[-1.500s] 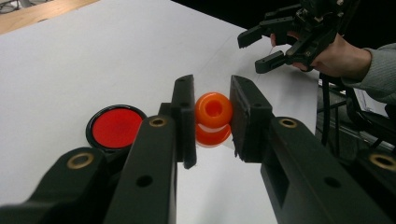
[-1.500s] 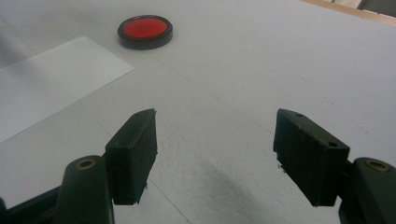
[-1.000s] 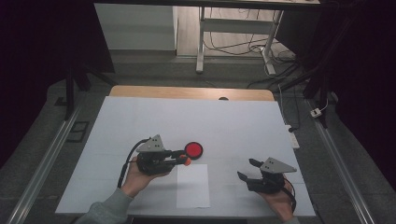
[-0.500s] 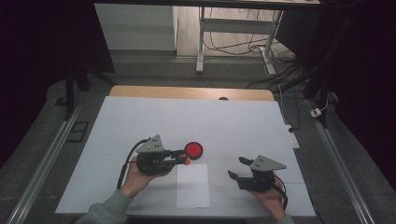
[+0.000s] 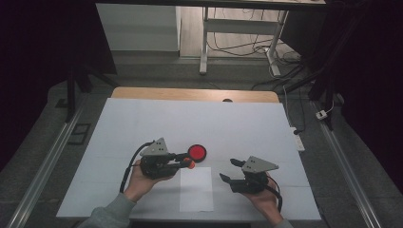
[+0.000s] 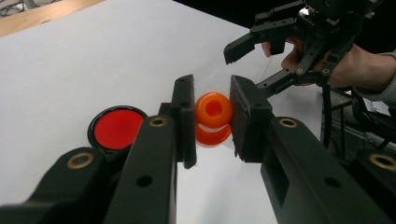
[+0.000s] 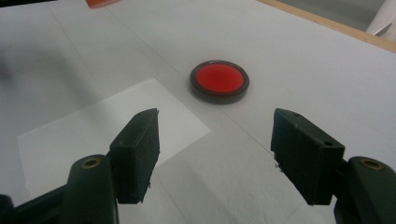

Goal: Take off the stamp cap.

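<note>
Two grippers work over the white tabletop (image 5: 142,123) near its front edge. Left gripper (image 6: 212,116) clamps an orange ring-shaped piece (image 6: 213,119), its centre hole plain in the left gripper view. Right gripper (image 7: 215,154), jaws apart and just narrowing with nothing between them, faces a shallow black dish (image 7: 219,82) lined red, beside a white paper sheet (image 7: 93,135).

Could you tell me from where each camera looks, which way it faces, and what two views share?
High view: above the person's side, facing forward and down on the white table; forearms, hands and both claws show.
Left gripper view: rides the left claw, looking along jaws shut on an orange piece; the right claw shows beyond.
Right gripper view: rides the open right claw, facing the red disc.
All three views share that disc.
</note>
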The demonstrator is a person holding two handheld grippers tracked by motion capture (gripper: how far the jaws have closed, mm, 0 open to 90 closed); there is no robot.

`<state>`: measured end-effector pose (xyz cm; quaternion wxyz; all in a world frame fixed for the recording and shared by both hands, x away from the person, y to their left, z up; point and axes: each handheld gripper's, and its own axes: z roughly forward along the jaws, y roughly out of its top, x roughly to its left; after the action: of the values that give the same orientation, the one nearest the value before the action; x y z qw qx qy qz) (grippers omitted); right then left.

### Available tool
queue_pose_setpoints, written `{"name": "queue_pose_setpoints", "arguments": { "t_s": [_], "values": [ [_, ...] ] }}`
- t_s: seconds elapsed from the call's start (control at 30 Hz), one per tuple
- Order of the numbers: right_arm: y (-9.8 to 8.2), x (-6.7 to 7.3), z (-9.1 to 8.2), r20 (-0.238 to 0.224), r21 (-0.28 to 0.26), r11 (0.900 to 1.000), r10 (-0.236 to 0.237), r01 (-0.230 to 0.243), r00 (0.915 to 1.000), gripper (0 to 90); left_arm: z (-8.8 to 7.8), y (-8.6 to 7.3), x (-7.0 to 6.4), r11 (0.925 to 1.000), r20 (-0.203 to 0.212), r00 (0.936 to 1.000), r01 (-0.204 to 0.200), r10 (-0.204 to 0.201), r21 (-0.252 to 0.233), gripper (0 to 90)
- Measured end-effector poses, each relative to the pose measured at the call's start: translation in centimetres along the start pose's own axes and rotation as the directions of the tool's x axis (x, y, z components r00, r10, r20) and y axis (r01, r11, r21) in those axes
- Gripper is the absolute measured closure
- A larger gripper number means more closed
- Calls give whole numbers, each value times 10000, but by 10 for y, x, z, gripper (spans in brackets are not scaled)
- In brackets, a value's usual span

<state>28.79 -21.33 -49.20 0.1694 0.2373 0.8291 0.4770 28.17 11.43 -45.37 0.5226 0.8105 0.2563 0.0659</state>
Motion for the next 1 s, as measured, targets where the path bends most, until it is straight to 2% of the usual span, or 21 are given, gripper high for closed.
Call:
{"name": "queue_pose_setpoints", "arguments": {
  "t_s": [0.43, 0.77, 1.0],
  "values": [
    [11, 12, 12, -345, -146, 9998, -153, 148, 9993, 325, 0, 0, 1, 10000, 12, 10000, 27, -27, 4, 721],
    [21, 22, 23, -585, -62, 9988, -493, 491, 9971, 327, 2, 1, 1, 10000, 64, 10000, 11, -11, 19, 721],
    [26, 26, 31, -756, -89, 9986, -526, 521, 9957, 327, 2, 1, 1, 10000, 88, 10000, -25, 24, 54, 721]
  ]
}}
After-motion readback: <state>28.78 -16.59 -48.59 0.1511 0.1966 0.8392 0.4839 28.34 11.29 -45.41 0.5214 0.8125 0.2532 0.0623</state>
